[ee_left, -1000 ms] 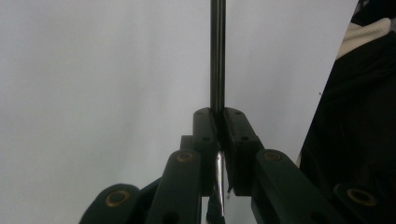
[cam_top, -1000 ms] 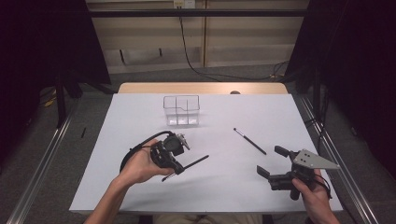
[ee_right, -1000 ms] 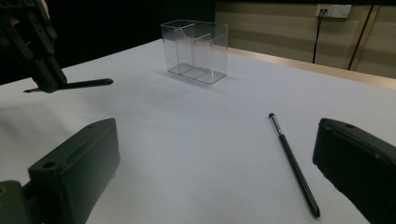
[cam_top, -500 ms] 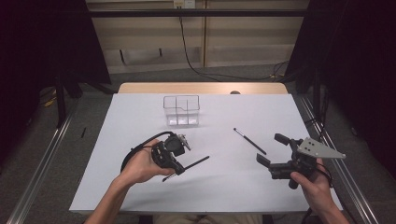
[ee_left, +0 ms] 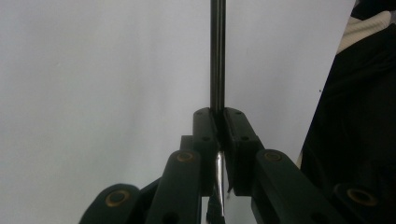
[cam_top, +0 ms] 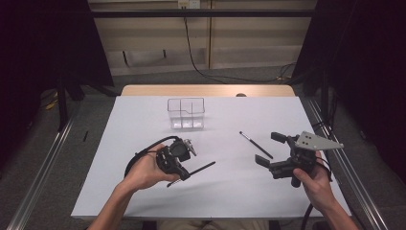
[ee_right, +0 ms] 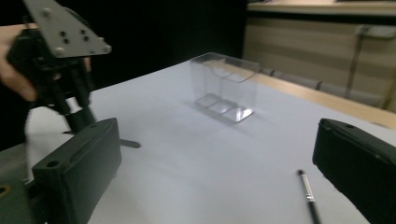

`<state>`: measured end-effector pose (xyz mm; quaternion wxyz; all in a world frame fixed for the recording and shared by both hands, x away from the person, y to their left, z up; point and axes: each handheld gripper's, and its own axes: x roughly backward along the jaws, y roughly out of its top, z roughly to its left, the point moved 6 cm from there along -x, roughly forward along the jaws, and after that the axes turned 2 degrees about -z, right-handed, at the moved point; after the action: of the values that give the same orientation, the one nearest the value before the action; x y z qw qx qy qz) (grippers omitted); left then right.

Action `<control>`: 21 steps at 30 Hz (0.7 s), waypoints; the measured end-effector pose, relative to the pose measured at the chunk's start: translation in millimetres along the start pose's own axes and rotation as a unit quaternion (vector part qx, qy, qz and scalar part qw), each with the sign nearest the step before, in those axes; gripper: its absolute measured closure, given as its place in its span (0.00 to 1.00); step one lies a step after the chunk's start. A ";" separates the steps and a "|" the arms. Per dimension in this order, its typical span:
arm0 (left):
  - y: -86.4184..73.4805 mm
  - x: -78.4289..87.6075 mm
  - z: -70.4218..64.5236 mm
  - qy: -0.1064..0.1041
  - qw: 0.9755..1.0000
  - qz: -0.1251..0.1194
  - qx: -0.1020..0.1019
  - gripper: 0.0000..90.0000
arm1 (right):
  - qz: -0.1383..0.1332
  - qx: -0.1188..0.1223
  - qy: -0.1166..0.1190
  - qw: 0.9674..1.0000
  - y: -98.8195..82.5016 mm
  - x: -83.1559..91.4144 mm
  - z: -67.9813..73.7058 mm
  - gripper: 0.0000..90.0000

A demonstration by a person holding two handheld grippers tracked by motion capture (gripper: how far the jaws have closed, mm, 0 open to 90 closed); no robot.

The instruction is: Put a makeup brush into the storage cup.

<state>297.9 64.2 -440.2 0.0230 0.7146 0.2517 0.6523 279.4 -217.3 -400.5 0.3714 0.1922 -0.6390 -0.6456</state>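
Observation:
My left gripper (cam_top: 186, 173) sits in the person's left hand at the near left of the white table, shut on a thin black pen (cam_top: 203, 168) that sticks out past its tips to the right. In the left gripper view the jaws (ee_left: 218, 116) clamp that pen (ee_left: 217, 56) lengthwise above the white surface. My right gripper (cam_top: 269, 149) is held above the table at the near right, open with nothing between its jaws. A second black pen (cam_top: 256, 144) lies on the table just left of it. The right gripper view shows my open jaws (ee_right: 219, 140), this pen (ee_right: 308, 193) and the left gripper (ee_right: 70, 100).
A clear plastic box (cam_top: 186, 114) with compartments stands at the far middle of the white table (cam_top: 225, 201); it also shows as the clear box (ee_right: 224, 88) ahead of the right gripper. A wooden table edge (cam_top: 206, 90) runs behind it. Metal rails flank both sides.
The right hand has lifted its gripper and carried it a little farther from the table's near edge, toward the loose pen. The left gripper and its pen have stayed put.

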 end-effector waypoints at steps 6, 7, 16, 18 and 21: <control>3.3 -0.1 -3.8 0.003 1.000 -0.003 -0.007 0.94 | 0.049 0.015 0.039 0.998 1.1 -17.6 5.4 0.01; 3.4 -0.4 -4.1 0.003 1.000 -0.004 -0.008 0.94 | 0.060 0.017 0.050 0.997 0.8 -21.1 7.5 0.01; 3.5 1.1 -4.8 0.004 1.000 -0.010 -0.006 0.94 | 0.139 0.044 0.105 0.984 4.6 -48.4 24.1 0.01; 3.2 0.9 -4.6 0.004 1.000 -0.005 -0.010 0.94 | 0.141 0.053 0.110 0.982 7.2 -54.0 26.8 0.01; 3.8 -0.7 -5.1 0.003 1.000 -0.003 -0.011 0.94 | 0.149 0.060 0.120 0.980 9.5 -61.4 28.1 0.01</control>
<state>294.4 59.1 -438.8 0.0316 0.7118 0.2466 0.6569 301.2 -152.7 -402.2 0.5255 0.1927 -0.6487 -0.5157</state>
